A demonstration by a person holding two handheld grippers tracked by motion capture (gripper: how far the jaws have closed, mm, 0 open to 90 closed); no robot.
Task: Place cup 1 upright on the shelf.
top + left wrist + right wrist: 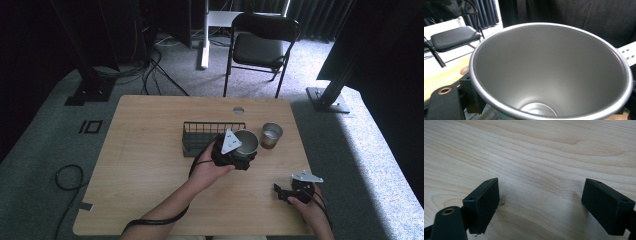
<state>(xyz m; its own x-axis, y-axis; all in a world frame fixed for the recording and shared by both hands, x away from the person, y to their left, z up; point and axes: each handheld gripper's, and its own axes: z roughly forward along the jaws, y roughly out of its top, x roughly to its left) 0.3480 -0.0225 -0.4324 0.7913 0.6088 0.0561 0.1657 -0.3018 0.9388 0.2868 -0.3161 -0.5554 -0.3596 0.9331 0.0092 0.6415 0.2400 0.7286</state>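
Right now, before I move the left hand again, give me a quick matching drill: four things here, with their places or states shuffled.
Things:
1. steel cup
2. second cup
3. wire basket
4. right gripper

States:
A. open, low over bare table
B. clamped in the left gripper
C. standing on the table, right of the rest
D. dark, empty, mid-table

Pairs: 1-B, 2-C, 3-D, 4-A

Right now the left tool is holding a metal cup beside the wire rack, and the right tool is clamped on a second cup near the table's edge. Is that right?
Not quite. The left tool does hold the metal cup beside the wire rack. But the right tool holds nothing: the right gripper view shows its jaws apart over bare table. The second cup stands by itself near the rack.
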